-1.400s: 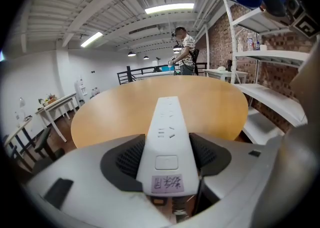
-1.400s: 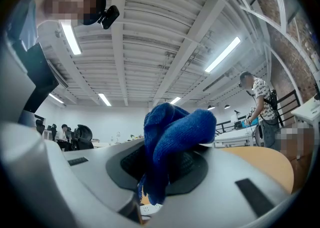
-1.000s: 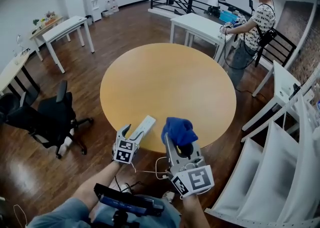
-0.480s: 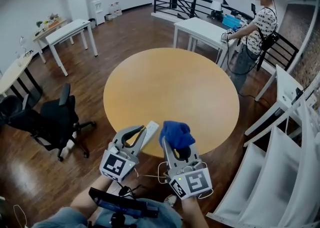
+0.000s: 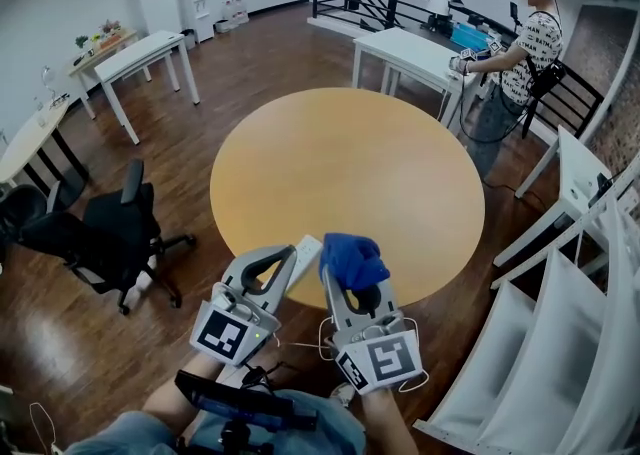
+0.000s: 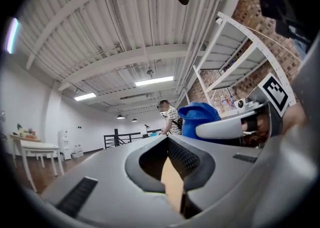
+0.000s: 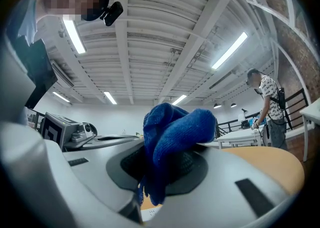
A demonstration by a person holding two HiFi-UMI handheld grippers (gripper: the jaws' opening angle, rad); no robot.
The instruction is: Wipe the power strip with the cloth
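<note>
At the near edge of the round table [image 5: 350, 173], you can locate the white power strip [image 5: 306, 249] in the head view only; it lies flat on the tabletop between the two grippers, and neither gripper view shows it clearly. Your left gripper [image 5: 286, 261] is raised beside the strip. Its jaws have just been closing and now stand pressed together with nothing between them, which the left gripper view confirms: only a sliver of tan tabletop shows in the gap. That same view also gives you a side look at the blue cloth [image 6: 199, 118], bunched above the right gripper's jaw. Your right gripper [image 5: 358, 295] is clamped on the cloth; the right gripper view shows the fabric bulging up out of the pinched jaws and hanging below them. Count: two grippers, one cloth, one power strip, one round table, one black office chair [image 5: 110, 233], and one other person [image 5: 525, 43] standing well beyond the table.
</note>
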